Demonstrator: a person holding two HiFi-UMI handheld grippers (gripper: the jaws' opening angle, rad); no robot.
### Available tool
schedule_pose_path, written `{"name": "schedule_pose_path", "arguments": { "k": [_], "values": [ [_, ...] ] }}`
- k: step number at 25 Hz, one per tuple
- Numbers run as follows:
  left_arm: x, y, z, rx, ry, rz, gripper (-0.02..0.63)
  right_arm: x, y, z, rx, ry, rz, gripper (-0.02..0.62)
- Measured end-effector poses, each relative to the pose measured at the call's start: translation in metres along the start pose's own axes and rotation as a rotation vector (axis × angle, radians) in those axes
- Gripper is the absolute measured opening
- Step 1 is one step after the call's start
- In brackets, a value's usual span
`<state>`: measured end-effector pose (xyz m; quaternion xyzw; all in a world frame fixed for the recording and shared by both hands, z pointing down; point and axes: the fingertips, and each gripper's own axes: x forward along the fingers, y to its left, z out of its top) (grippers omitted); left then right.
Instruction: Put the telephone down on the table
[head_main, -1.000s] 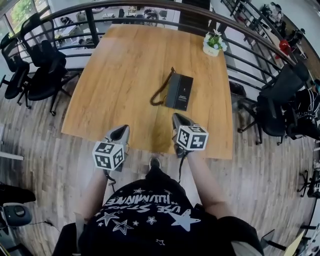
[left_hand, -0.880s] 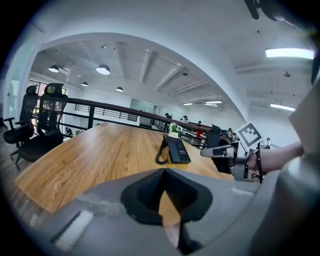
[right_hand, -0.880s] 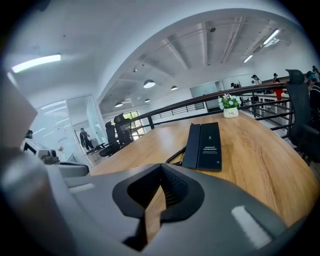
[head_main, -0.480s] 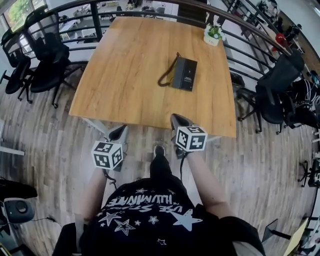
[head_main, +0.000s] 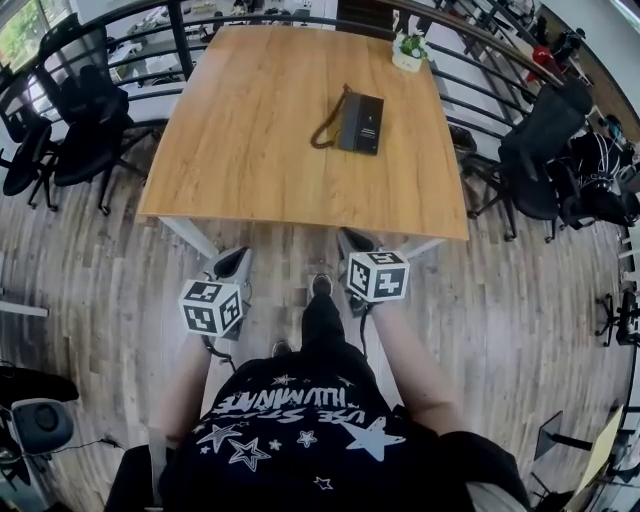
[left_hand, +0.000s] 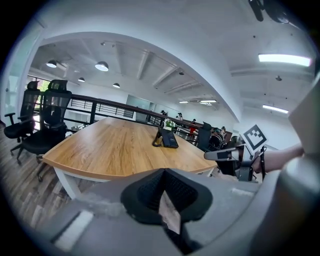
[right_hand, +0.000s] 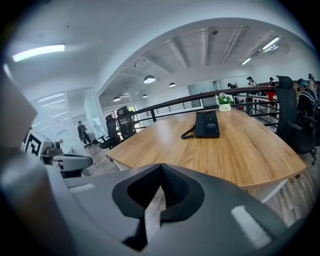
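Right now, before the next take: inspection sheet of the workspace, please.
Surface: wooden table, top level.
Job's things: black telephone lies flat on the table, toward its far right; neither gripper holds it.
Clutter: small potted plant at the table's far right corner.
Grippers: left hand-held gripper and right hand-held gripper are both shut and empty, over the floor, short of the table's near edge.
Cables: coiled cord on the table at the telephone's left side.
Surroundings: office chairs left of the table and others right of it; railing behind.
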<state>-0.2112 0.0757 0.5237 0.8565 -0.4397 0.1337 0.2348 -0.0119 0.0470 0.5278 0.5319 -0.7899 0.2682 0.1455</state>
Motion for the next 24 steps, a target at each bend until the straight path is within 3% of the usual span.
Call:
{"name": "schedule_pose_path", "arguments": {
  "k": [24],
  "values": [
    [-0.024, -0.033, -0.035, -0.019, -0.005, -0.028, 0.002, -0.043, 0.011, -0.047, -0.041, 0.035, -0.015, -0.002]
  ]
}}
